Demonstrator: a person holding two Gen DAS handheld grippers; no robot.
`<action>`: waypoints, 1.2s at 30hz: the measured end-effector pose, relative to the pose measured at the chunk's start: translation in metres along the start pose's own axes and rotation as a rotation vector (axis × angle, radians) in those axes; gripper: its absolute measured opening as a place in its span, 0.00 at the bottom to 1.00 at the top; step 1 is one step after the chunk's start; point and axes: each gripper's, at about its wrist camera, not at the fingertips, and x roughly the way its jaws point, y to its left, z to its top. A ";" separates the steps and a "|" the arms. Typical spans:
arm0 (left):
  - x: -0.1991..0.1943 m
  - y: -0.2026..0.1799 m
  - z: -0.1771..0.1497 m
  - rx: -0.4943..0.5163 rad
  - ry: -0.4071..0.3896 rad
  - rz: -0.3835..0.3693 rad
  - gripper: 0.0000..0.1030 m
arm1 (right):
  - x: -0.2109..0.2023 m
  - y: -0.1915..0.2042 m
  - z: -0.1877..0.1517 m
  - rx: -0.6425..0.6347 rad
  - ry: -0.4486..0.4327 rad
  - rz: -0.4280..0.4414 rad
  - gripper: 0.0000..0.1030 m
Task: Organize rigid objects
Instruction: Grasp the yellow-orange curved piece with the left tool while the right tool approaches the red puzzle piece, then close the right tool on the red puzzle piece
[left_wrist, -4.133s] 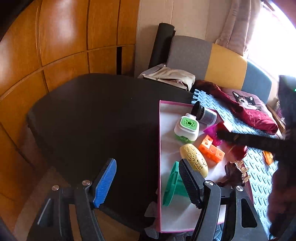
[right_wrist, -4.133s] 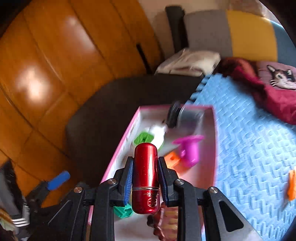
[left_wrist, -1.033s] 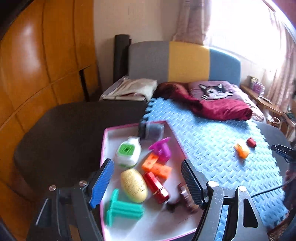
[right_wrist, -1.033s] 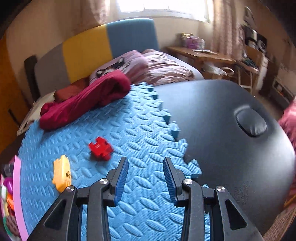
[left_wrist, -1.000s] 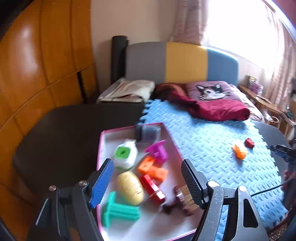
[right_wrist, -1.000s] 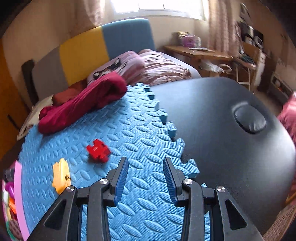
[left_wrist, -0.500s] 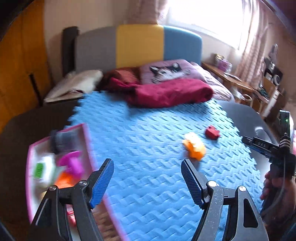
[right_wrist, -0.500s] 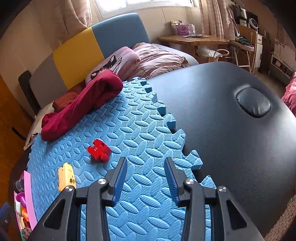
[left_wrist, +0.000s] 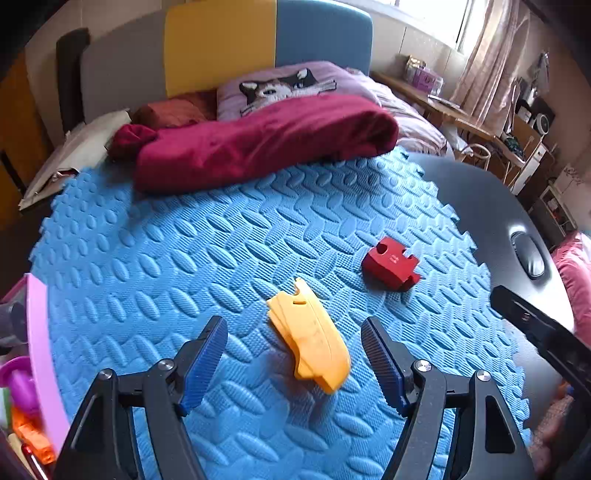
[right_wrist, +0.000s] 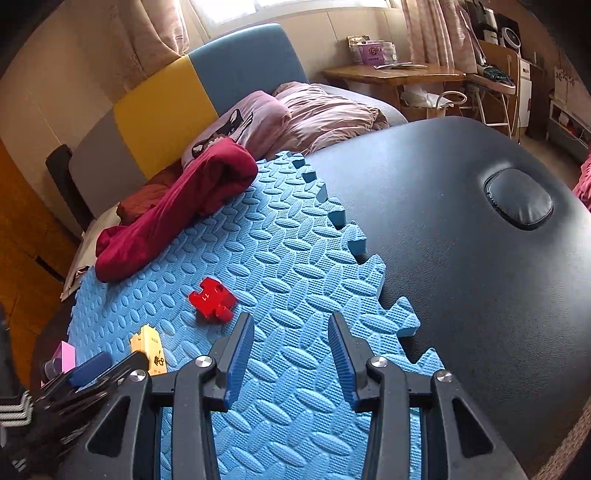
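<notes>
An orange-yellow plastic piece (left_wrist: 309, 336) lies on the blue foam mat (left_wrist: 207, 266), between the spread fingers of my left gripper (left_wrist: 293, 360), which is open and not touching it. A red puzzle-shaped block (left_wrist: 390, 263) sits on the mat a little beyond, to the right. In the right wrist view the red block (right_wrist: 211, 298) lies ahead and left of my right gripper (right_wrist: 291, 354), which is open and empty over the mat. The orange piece (right_wrist: 152, 347) shows at lower left there, beside the left gripper's blue finger (right_wrist: 88, 366).
The pink-rimmed tray (left_wrist: 38, 332) with several toys is at the left edge. A dark red cloth (left_wrist: 258, 136) lies along the mat's far side, bed and pillows behind. The black table (right_wrist: 461, 266) with its round pad (right_wrist: 519, 201) extends right of the mat.
My left gripper swung right from the tray across the mat and dropped lower, so the orange piece now lies between its fingers. The right gripper stayed in place over the mat.
</notes>
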 end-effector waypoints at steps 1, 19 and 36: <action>0.009 0.000 -0.002 0.003 0.022 -0.002 0.62 | 0.001 0.000 0.000 -0.001 0.004 0.002 0.41; -0.036 0.035 -0.093 0.034 -0.155 0.025 0.28 | 0.013 0.016 -0.009 -0.084 0.072 0.025 0.41; -0.039 0.037 -0.095 0.020 -0.164 0.007 0.29 | 0.074 0.106 0.018 -0.556 0.105 0.042 0.65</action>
